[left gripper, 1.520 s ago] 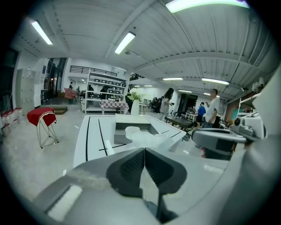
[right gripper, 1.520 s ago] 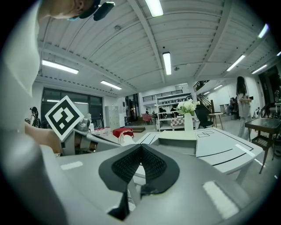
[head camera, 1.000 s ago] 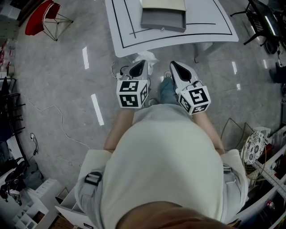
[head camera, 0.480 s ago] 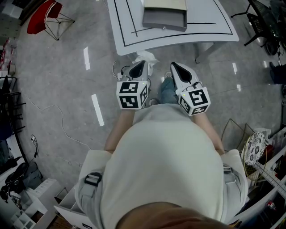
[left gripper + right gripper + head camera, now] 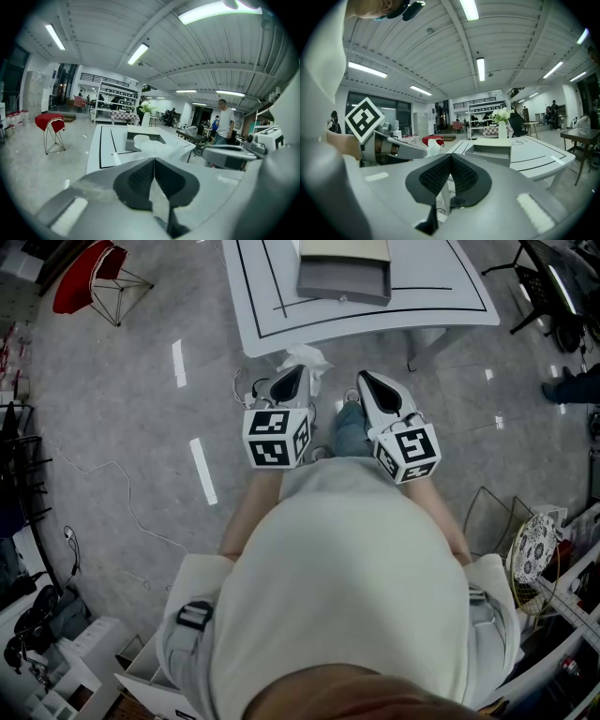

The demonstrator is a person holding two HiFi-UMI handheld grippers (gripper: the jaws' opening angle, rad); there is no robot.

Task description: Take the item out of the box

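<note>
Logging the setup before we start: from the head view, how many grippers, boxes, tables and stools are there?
Grippers: 2 (left gripper, right gripper)
Grey box: 1
White table: 1
Red stool: 1
Total: 5

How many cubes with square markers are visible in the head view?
2. The left cube is on the left gripper; the right cube is on the right gripper. Both are held short of the table. None seems hidden.
</note>
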